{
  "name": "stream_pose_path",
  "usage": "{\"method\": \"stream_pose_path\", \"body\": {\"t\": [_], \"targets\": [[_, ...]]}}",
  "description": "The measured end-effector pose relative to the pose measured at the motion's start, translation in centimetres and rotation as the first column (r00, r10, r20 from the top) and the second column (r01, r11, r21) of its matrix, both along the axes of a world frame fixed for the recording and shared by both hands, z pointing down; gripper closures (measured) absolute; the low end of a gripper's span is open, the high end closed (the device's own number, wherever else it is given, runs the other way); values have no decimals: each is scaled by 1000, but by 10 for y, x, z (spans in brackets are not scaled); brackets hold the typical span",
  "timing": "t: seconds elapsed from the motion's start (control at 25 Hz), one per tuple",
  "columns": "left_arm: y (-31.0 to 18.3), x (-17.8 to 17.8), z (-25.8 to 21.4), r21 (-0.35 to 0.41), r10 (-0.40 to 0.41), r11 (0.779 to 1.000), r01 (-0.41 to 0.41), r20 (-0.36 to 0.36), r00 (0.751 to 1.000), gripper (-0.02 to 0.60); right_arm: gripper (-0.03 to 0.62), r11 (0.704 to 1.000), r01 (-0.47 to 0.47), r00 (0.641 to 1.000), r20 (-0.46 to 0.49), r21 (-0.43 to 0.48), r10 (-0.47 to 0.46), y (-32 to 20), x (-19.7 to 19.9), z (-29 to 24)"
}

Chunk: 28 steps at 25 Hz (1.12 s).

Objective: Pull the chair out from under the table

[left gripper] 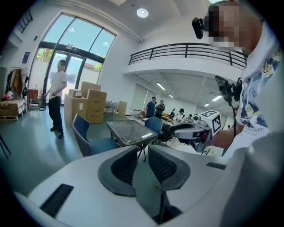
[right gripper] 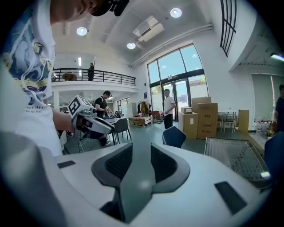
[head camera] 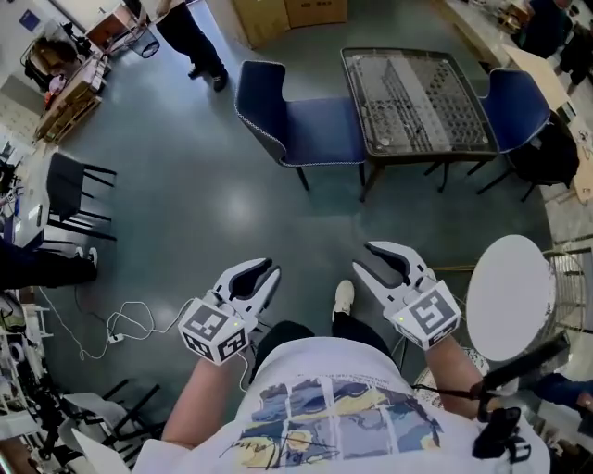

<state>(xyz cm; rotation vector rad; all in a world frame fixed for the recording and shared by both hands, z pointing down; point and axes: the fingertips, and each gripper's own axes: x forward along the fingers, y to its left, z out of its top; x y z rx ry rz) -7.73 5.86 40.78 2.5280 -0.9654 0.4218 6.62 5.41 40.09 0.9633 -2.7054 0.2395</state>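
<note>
A blue upholstered chair (head camera: 296,120) stands at the left side of a glass-topped table (head camera: 417,97), its seat reaching the table's left edge and its back turned away from the table. Both grippers are held close to my body, far from the chair. My left gripper (head camera: 267,271) has a narrow gap between its jaws and nothing in it; in the left gripper view the gripper (left gripper: 143,153) points toward the chair (left gripper: 86,139) and table (left gripper: 128,131). My right gripper (head camera: 363,258) is open and empty; the right gripper view shows it (right gripper: 141,153) facing the chair (right gripper: 174,136).
A second blue chair (head camera: 514,106) sits at the table's right side. A round white table (head camera: 510,296) is near my right arm. A black chair (head camera: 74,194) and a white cable (head camera: 120,324) lie to the left. A person (head camera: 190,37) stands by cardboard boxes (head camera: 287,14).
</note>
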Motion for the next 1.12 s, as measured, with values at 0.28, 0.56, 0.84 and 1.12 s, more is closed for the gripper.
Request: {"method": "stream_pose_path", "body": {"t": [0.28,0.56,0.84,1.12], "targets": [[-111,0,9,5,-14,1000,14,21,1000,515,482,999,-27,1000,-6,-27,27,-87,13,16],[-237,-37,32,-13,7,1000,-7,23,1000,492,477,992,-119,992,-55,-32,117,-171,-4,18],[-386,-92,57,-62,57,997,-52,77,995,456,476,968,-246,967,-73,-43,242,-276,-58,17],[-508,-128,103,-161,65,986,-34,192,979,402,474,960,-278,957,-99,-39,273,-363,-108,22]]}}
